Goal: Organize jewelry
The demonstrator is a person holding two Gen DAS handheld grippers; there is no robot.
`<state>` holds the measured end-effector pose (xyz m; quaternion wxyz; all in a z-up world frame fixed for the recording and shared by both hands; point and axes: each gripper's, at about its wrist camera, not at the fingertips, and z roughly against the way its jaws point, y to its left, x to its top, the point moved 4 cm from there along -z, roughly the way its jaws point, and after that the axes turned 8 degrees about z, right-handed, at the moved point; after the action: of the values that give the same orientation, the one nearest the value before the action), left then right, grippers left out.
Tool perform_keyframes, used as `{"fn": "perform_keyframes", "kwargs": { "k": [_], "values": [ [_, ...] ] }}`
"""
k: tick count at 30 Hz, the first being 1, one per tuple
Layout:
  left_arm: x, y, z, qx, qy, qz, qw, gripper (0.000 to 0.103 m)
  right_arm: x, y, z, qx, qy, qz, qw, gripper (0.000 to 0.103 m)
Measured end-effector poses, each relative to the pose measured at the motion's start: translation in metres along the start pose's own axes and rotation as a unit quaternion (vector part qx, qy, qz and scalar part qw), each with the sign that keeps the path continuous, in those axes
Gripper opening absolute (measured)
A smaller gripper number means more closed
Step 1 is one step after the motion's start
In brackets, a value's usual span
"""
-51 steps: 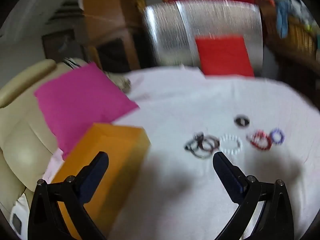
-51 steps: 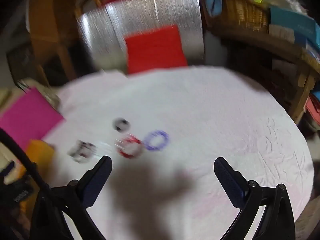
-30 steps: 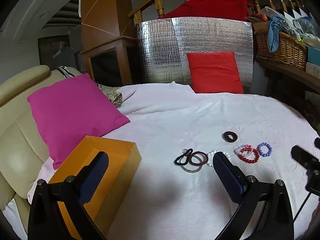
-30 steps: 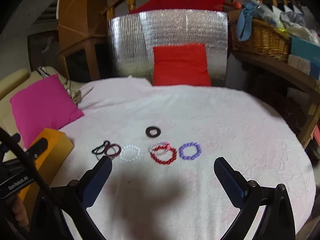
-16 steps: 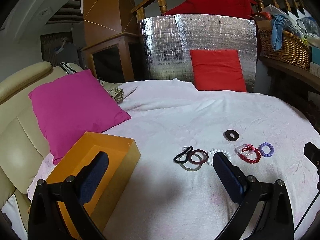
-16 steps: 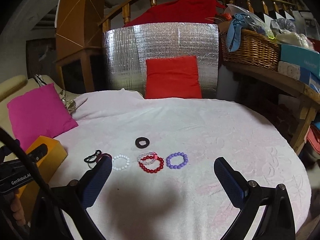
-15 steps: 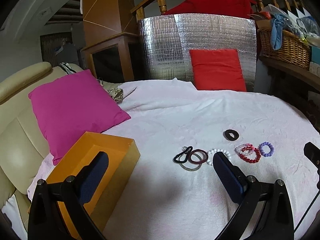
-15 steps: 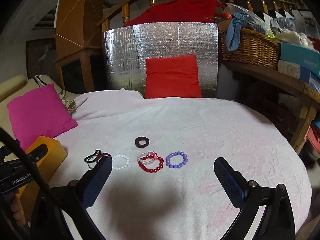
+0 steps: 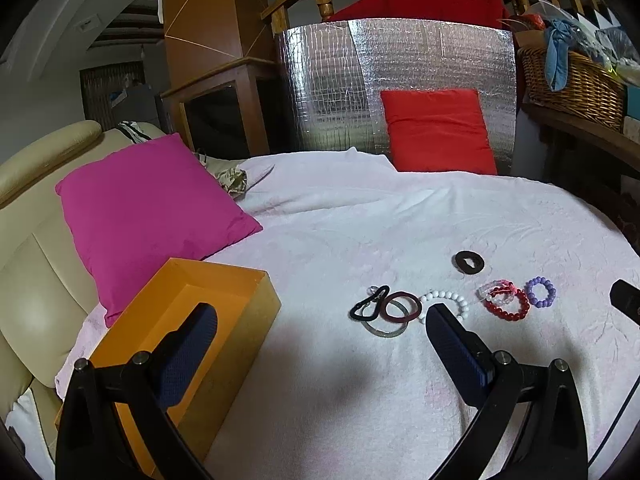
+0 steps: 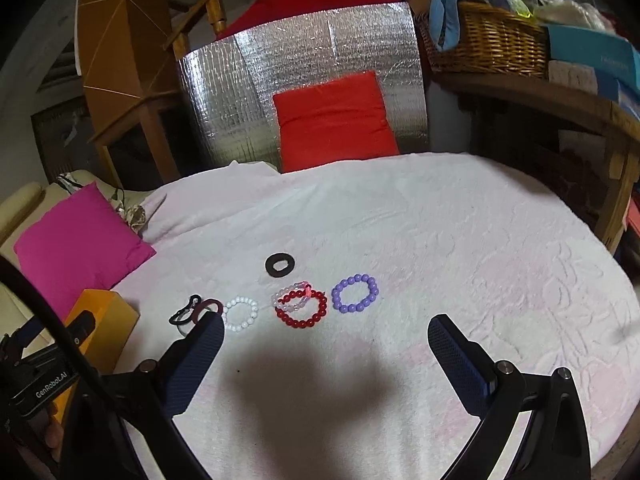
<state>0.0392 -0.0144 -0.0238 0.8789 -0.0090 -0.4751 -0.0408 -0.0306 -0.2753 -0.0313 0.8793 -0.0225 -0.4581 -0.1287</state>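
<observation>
Left wrist view showed the left claw (image 9: 320, 344) spread wide and empty above a white-covered surface (image 9: 400, 220). An open orange box (image 9: 192, 320) sat at the left, partly behind the left finger. Ahead lay the jewelry in a loose row: a black clip (image 9: 369, 303), a dark red ring (image 9: 401, 306) overlapping a clear bangle (image 9: 385, 333), a white bead bracelet (image 9: 446, 301), a red bead bracelet (image 9: 507, 306) with a pale pink one (image 9: 495, 289) across it, and a purple bead bracelet (image 9: 540, 291). A black ring (image 9: 469, 262) lay just behind them. This view had barely shifted over the last half second, so nothing had been picked up.

Right wrist view had tilted down and drawn closer to the row compared with half a second before. The right claw (image 10: 324, 340) was also wide and empty, hovering just short of the red bead bracelet (image 10: 301, 309) and purple bead bracelet (image 10: 354, 293). That approach suggested a first pick-up was about to begin; every piece was still outside the orange box (image 10: 106, 320).
</observation>
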Motion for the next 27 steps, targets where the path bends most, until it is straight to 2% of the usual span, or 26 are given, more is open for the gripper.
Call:
{"fn": "perform_keyframes", "kwargs": {
  "k": [27],
  "values": [
    [-0.007,0.018,-0.018,0.007,0.009,0.017,0.9998,0.103,-0.001,0.021,-0.020,0.024,0.017,-0.002,1.000,0.103]
  ]
}}
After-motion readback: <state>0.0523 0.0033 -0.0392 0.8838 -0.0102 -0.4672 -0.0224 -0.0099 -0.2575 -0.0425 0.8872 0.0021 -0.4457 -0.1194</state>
